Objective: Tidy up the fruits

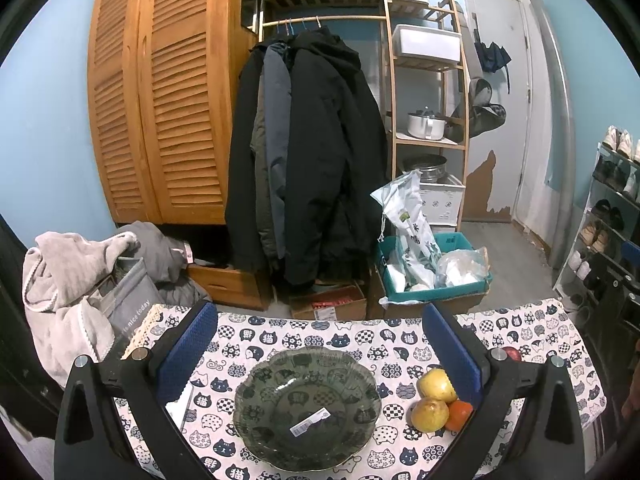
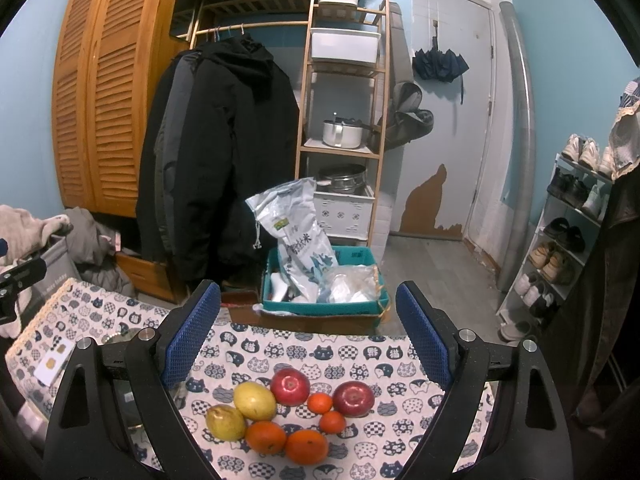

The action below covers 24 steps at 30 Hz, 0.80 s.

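— What do you have closest to you?

— Blue-padded fingers (image 1: 188, 350) of my left tongs (image 1: 320, 354), spread wide with nothing between them, hanging over a dark glass bowl (image 1: 307, 406) on the desk (image 1: 520, 336). That bowl holds only a white barcode sticker.

— And the fruit?

— Just right of the bowl, on the cat-print cloth, two yellow fruits (image 1: 436, 385) touch each other, with an orange (image 1: 459, 415) tucked behind them, partly hidden by my right-hand pad.

— Your other side?

— My right tongs (image 2: 308, 338) are also wide open and empty, poised above the whole cluster: two red apples (image 2: 290, 386), two small tangerines (image 2: 320, 403) between and below them, two bigger oranges (image 2: 306, 446) nearest me, and the yellow pair (image 2: 255, 400) on the left. None of it is in the bowl.

— Beyond the desk?

— A teal box (image 2: 352, 258) with a rice sack (image 2: 296, 224) on the floor, dark coats (image 1: 312, 152) on a rail, a louvred wooden wardrobe (image 1: 160, 100), and a shoe rack (image 2: 560, 232).
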Motion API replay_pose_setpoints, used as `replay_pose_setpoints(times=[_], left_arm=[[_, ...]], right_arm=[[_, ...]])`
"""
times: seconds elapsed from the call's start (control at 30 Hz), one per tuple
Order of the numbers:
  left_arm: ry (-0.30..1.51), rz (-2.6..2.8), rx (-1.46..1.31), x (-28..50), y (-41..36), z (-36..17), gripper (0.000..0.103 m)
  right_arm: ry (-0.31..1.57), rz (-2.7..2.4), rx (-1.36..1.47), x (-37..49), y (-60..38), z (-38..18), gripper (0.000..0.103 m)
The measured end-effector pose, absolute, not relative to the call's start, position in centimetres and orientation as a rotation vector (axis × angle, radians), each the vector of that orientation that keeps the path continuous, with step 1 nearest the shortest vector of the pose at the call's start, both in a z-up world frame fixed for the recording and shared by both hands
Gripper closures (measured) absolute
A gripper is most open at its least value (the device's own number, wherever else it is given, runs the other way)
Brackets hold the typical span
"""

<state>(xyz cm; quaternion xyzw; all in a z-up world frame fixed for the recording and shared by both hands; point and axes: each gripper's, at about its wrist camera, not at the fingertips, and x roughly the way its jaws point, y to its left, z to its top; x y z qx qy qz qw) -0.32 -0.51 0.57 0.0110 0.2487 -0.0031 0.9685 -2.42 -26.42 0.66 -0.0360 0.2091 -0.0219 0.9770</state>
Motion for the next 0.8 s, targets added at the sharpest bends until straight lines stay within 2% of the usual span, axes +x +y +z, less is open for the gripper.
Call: replay_pose_setpoints(times=[0.8], left_arm=[[0.499,-0.001,0.024,-0.45,-0.52,0.76,0.0]], right_arm=[[0.418,-0.044,-0.08,-2.41,-26.55,0.68,0.016]])
